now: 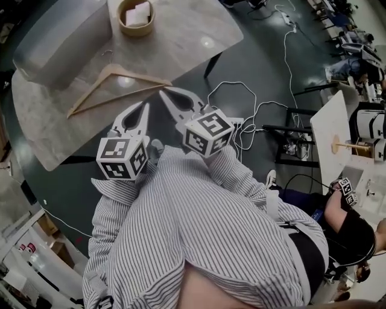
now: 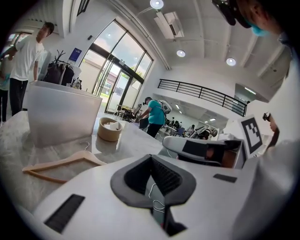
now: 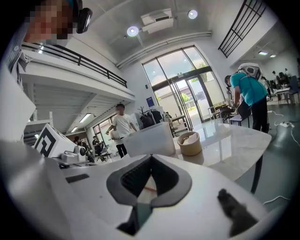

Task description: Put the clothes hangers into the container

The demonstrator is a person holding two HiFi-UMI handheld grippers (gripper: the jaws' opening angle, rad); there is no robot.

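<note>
A wooden clothes hanger (image 1: 114,84) lies flat on the marble table (image 1: 181,42), and shows low at the left in the left gripper view (image 2: 70,164). Behind it stands the large pale container (image 1: 54,48) (image 2: 61,112) (image 3: 150,138). My left gripper (image 1: 145,106) (image 2: 151,157) hovers at the table's near edge, just short of the hanger, shut with nothing held. To its right, my right gripper (image 1: 161,92) (image 3: 151,157) is shut and empty too, its tip close to the hanger's right end.
A round wooden bowl (image 1: 136,17) (image 2: 110,129) (image 3: 190,143) sits on the table right of the container. White cables (image 1: 241,114) trail over the dark floor. People stand and work around the room, one behind the container (image 2: 26,51).
</note>
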